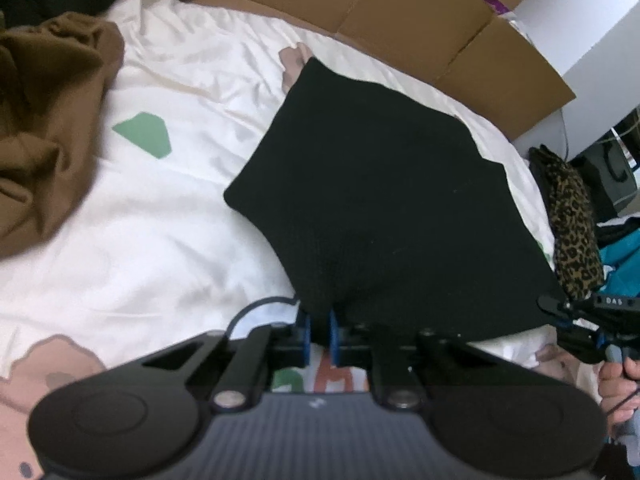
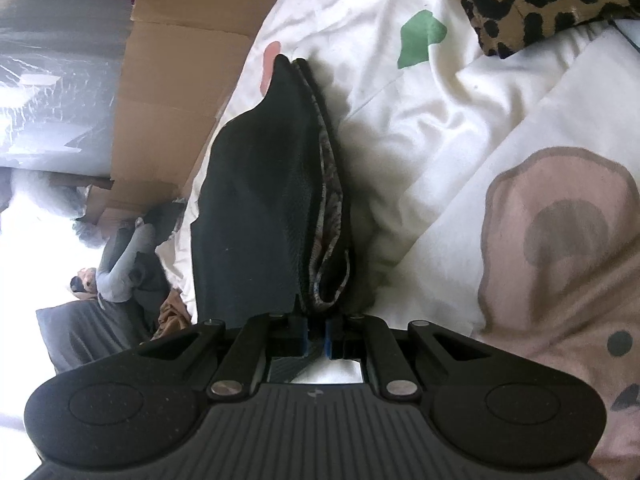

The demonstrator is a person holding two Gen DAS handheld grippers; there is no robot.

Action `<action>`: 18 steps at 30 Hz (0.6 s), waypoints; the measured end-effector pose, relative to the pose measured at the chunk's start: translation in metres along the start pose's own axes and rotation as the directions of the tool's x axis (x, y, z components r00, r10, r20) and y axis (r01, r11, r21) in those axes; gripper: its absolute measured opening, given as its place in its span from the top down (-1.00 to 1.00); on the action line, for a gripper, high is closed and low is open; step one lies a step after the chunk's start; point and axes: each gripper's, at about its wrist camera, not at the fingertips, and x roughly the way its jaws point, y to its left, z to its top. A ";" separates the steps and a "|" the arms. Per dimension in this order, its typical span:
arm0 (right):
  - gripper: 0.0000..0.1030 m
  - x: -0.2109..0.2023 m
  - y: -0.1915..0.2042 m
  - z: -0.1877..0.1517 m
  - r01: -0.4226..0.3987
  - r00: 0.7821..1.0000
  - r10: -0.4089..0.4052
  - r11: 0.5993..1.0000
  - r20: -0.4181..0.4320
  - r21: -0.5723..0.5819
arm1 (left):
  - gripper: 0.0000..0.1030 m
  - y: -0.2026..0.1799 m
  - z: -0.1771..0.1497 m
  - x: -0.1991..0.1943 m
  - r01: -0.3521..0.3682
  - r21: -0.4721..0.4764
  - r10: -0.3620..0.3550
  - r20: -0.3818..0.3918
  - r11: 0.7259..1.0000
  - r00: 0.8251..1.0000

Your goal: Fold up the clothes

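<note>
A black garment lies spread on the white printed bed cover. My left gripper is shut on its near edge, the blue pads pinching the cloth. My right gripper shows at the right edge of the left wrist view, at the garment's near right corner. In the right wrist view the right gripper is shut on the black garment, which is seen edge-on with a patterned lining showing beside it, lifted off the bed cover.
A brown garment is heaped at the left of the bed. A leopard-print piece lies at the right edge, and shows in the right wrist view. Flat cardboard boxes line the far side. More clothes lie beyond the bed.
</note>
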 end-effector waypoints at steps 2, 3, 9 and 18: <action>0.90 -0.002 0.004 -0.004 -0.007 1.000 0.007 1.000 -0.012 -0.009 | 0.83 0.003 0.004 -0.006 -0.003 -0.010 0.003 -0.001 1.000 1.000; 0.90 -0.002 0.005 -0.006 -0.010 1.000 0.009 1.000 -0.019 -0.013 | 0.83 0.005 0.002 -0.011 -0.006 -0.010 0.006 -0.003 1.000 1.000; 0.90 -0.005 0.012 -0.019 -0.014 0.997 0.011 0.999 -0.074 -0.043 | 0.83 0.008 -0.005 -0.019 -0.022 -0.012 0.021 -0.051 1.000 0.998; 0.90 -0.012 0.032 -0.028 0.002 0.990 -0.024 0.987 -0.136 -0.162 | 0.83 -0.002 -0.015 -0.029 -0.047 -0.002 0.047 -0.114 0.999 0.992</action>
